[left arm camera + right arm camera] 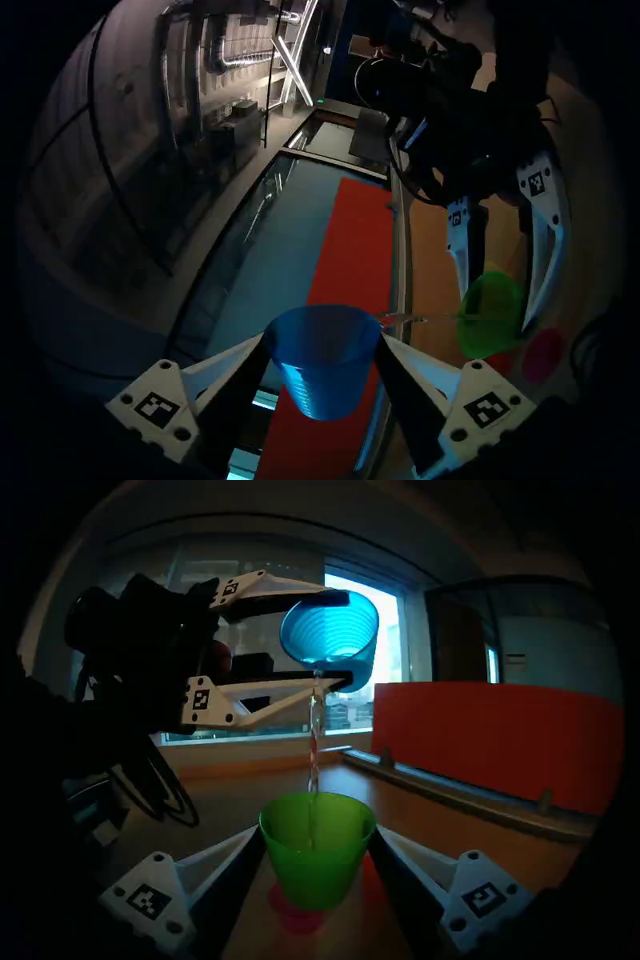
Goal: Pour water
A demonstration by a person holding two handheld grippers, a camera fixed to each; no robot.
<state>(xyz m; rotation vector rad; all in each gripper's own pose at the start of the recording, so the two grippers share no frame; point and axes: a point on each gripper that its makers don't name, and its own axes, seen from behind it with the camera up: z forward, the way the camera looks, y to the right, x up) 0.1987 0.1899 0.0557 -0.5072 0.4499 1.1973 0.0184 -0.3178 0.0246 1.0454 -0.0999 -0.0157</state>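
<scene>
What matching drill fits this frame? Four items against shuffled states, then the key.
Items
1. blue cup
2. green cup
3. water stream
4. red panel

States
a. falls in a thin line from one cup into the other
b. upright, gripped by the right claw
c. stands along the edge of the wooden desk
d. tipped on its side, gripped by the left claw

Pairs: 1-d, 2-b, 3-a, 4-c
</scene>
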